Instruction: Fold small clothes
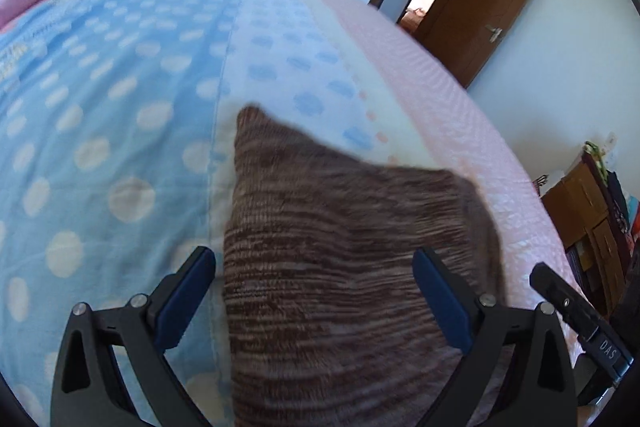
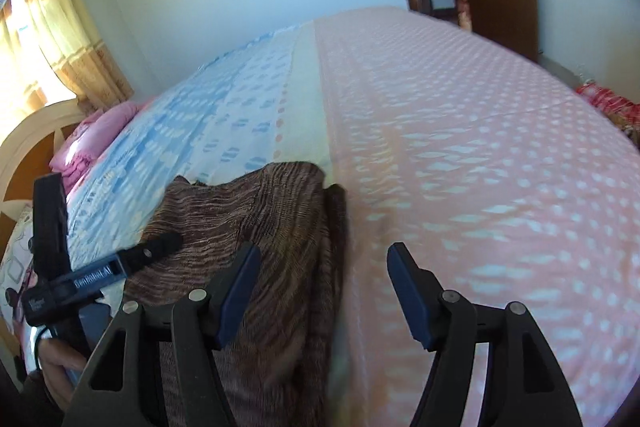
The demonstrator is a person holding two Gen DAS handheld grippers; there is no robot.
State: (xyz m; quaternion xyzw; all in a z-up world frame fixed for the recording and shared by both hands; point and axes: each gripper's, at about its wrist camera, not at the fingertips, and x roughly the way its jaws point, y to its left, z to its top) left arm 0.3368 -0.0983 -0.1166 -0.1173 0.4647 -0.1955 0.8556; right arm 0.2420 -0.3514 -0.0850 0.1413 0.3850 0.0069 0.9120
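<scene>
On the bed: we see both grippers poised over a brown striped garment [image 1: 340, 267].
Left gripper [image 1: 316, 291]: we see its blue pads spread wide, released, straddling the garment and grasping nothing.
Right gripper [image 2: 322, 287]: jaws likewise parted and empty; we find its left pad [image 2: 236, 295] over the garment's right edge, its right pad over the pink spread.
Garment: lies on the bedspread [image 2: 460, 147] across the seam between the blue dotted and pink panels, one corner pointing away.
Surroundings: we note a pink pillow [image 2: 96, 135] by the headboard, yellow curtains [image 2: 60, 39], a brown door [image 1: 480, 15] standing open.
Obstruction: the left gripper's body overlaps the garment's near left corner in the right wrist view.
</scene>
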